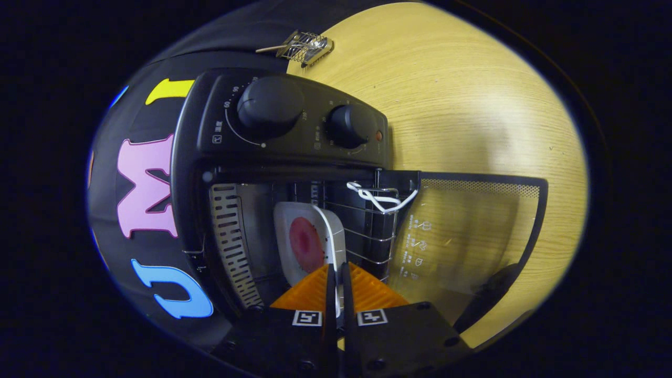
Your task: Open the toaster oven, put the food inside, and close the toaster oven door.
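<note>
The black toaster oven (294,136) stands on the wooden table, seen turned on its side in my view. Its glass door (472,236) hangs fully open, and the dark door handle (488,299) lies just beside my fingers. Inside the oven's mouth a white plate (294,218) carries a round red piece of food (306,244) and rests against the wire rack (367,231). My gripper (337,275) is shut on the plate's near rim, which runs between the two fingers.
Two black knobs (270,105) sit on the oven's control panel. A white cord (379,198) is looped on the wire rack at the door hinge. A small metal wire holder (305,47) lies on the wooden table (472,105) beyond the oven.
</note>
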